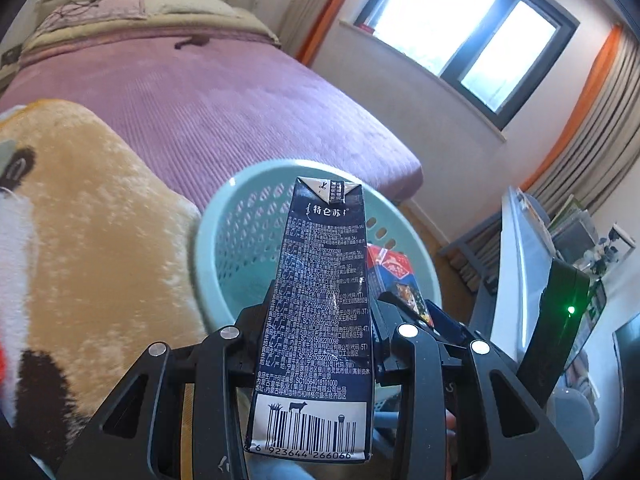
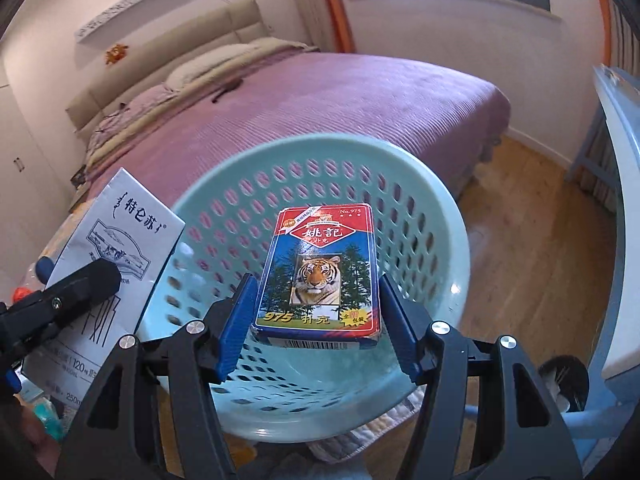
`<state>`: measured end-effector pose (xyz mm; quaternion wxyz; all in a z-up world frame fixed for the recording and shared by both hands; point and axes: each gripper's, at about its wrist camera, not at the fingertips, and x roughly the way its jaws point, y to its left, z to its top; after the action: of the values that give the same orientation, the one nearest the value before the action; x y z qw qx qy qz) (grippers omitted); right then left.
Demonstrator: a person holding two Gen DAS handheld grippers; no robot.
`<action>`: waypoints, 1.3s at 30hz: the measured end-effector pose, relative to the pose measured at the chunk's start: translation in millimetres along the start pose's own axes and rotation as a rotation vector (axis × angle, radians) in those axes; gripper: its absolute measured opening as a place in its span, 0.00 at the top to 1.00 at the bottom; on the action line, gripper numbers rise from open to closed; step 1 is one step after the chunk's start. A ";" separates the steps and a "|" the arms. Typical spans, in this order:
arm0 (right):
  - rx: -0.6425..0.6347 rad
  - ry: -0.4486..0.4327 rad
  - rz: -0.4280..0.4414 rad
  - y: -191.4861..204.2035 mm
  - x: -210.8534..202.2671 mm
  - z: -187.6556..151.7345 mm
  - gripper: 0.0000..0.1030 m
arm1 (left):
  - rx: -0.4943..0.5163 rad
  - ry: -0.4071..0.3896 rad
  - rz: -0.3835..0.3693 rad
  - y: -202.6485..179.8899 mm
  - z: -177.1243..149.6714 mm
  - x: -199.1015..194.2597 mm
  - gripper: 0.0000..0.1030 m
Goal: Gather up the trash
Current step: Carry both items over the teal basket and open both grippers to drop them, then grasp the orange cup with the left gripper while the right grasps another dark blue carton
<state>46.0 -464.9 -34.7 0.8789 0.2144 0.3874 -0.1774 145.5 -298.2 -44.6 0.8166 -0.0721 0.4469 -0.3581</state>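
Holding the carton (image 1: 316, 320) in my left gripper (image 1: 320, 344) and the card box (image 2: 318, 276) in my right gripper (image 2: 316, 320), I should release both squarely over the basket (image 2: 440, 208).

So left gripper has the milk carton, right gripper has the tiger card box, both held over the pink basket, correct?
Not quite: the basket is light teal, not pink, as the right wrist view shows; the pink is the bed behind it. The left gripper holds the milk carton and the right gripper the tiger card box over it.
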 end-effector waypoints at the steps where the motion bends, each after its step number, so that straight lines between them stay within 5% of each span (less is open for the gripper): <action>1: 0.005 0.011 0.000 -2.6 3.4 -1.6 0.43 | -0.002 0.006 -0.001 0.4 -2.1 2.8 0.66; 6: 0.007 0.035 0.000 -7.3 10.7 -4.6 0.43 | -0.018 0.014 -0.008 3.0 -2.4 14.9 0.66; 13: 0.005 0.022 0.003 -6.9 8.5 -7.7 0.42 | -0.045 -0.030 -0.012 7.0 -4.3 -7.9 0.48; 16: 0.003 0.002 0.019 -6.9 3.2 -7.9 0.35 | -0.034 -0.072 -0.016 4.1 -4.2 -27.4 0.38; 27: -0.062 -0.055 0.103 12.3 -25.0 -9.9 0.35 | 0.011 -0.220 -0.007 -0.2 -9.7 -114.1 0.33; 39: -0.197 -0.111 0.250 78.9 -70.0 -22.2 0.35 | -0.039 -0.395 0.098 41.8 -24.6 -216.5 0.30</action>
<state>25.7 -376.6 23.7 0.9309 0.1637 0.3241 -0.0392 73.5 -122.1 69.4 0.9033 -0.1348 0.2878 -0.2882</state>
